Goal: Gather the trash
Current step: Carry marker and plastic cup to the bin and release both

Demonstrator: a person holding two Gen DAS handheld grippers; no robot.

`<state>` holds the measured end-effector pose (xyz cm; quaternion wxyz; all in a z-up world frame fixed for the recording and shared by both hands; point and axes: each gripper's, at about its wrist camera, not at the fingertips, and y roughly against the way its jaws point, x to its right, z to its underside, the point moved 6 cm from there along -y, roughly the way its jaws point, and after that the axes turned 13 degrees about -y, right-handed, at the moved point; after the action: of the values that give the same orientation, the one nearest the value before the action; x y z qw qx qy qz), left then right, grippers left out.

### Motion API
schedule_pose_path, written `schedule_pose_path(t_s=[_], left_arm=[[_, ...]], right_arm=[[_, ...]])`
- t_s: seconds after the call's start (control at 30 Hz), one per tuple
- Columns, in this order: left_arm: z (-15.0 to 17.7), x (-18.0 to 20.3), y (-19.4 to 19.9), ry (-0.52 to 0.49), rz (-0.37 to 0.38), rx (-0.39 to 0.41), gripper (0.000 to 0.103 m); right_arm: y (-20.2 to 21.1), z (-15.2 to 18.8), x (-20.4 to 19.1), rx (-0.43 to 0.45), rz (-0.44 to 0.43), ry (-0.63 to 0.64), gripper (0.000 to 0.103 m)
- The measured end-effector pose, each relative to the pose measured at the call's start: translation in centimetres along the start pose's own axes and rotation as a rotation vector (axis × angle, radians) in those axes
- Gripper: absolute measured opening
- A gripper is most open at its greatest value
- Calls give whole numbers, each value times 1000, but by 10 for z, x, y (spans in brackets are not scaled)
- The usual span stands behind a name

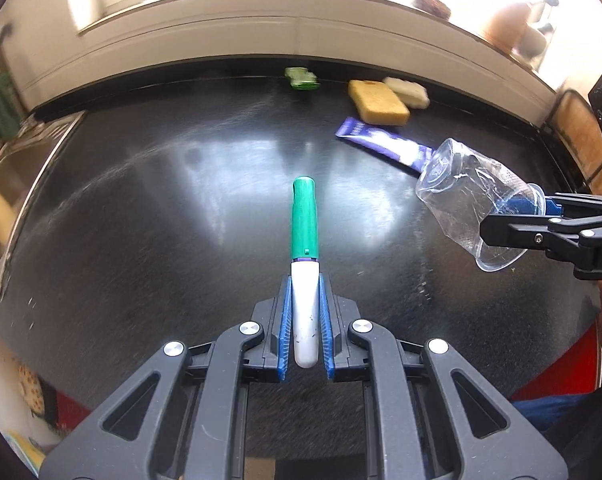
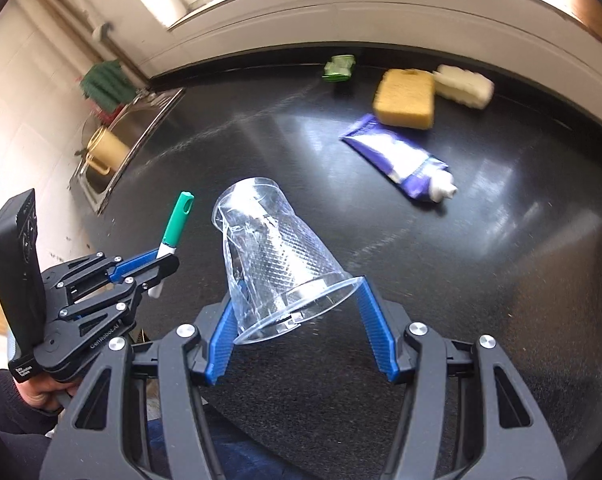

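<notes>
Left tool (image 1: 305, 320) clamps a green-capped marker (image 1: 304, 256) between its blue pads, held above the black counter (image 1: 161, 208). Right tool (image 2: 297, 312) grips a cracked clear plastic cup (image 2: 273, 256) by the rim, lifted off the counter. A purple tube (image 2: 397, 160), 2 sponges (image 2: 405, 98) and a green wrapper (image 2: 339, 67) lie near the back edge.

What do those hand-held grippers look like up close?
Each hand-held gripper, left and right, is a black plastic linkage with silver pivot bolts and two ribbed blue fingers. The left one carries a black box and white lettering, partly readable as "GenRobot.AI". A dark sleeve shows. No cables visible.
</notes>
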<state>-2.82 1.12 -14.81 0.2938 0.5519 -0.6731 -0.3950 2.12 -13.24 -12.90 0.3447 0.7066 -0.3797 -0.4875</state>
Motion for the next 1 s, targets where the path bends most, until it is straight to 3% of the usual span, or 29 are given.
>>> schedule_pose_path(t_s=[0.27,0.43,0.77,1.0], left_arm=[[53,-60,37,183,-112,-1,12],[120,-106,62,366,-204,-41,12],[264,-162,90,689,-325,-145,12],[345,-194,59,841,-314,-199,12]], right_arm=[[-34,8,-87,-82,-59,194,57],[-65,29,-166,-166,-116,361,57],[-131,116,-317,-370,-232,654,57],[-199,170,-374,-470,-189,724,57]])
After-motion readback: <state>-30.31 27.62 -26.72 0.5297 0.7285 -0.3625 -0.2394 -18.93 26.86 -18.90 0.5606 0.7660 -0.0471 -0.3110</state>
